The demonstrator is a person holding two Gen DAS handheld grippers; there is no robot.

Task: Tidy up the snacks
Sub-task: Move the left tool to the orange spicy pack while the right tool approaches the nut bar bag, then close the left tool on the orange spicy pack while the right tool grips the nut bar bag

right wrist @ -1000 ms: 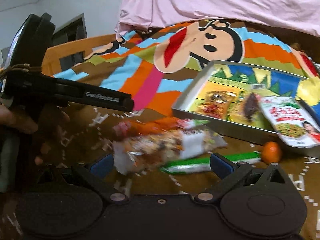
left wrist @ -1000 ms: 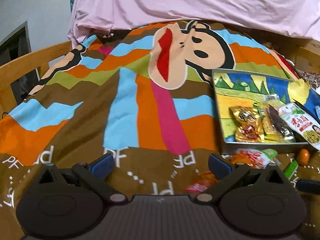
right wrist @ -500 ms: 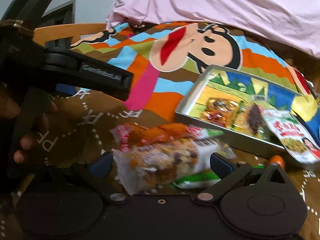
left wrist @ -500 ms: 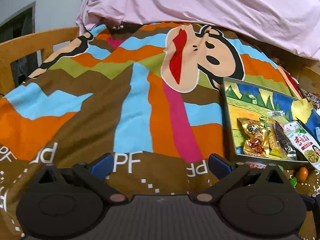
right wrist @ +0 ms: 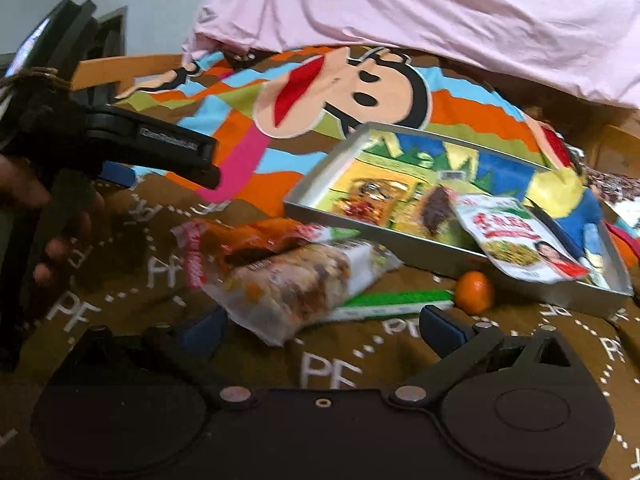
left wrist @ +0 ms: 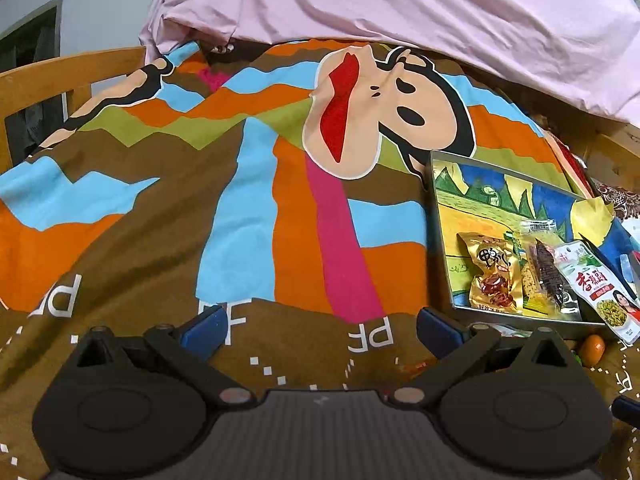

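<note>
Both grippers stand spread and empty; the right gripper (right wrist: 320, 322) sits just short of the clear mixed-snack packet (right wrist: 296, 284) lying outside the metal tray (right wrist: 384, 236). Next, I judge: close on it, carry it trayward. The left gripper (left wrist: 318, 326) hovers over the blanket (left wrist: 160, 220).

I can read white "PF" letters repeated across the brown border of the blanket (right wrist: 328, 372), near its front edge. The white packet (left wrist: 600, 292) at the tray's (left wrist: 440, 240) right side carries red Chinese characters, 香菜 perhaps; the gold packet (left wrist: 494, 276) beside it has characters too stylised to make out. The left gripper's (right wrist: 160, 152) white lettering is blurred.
</note>
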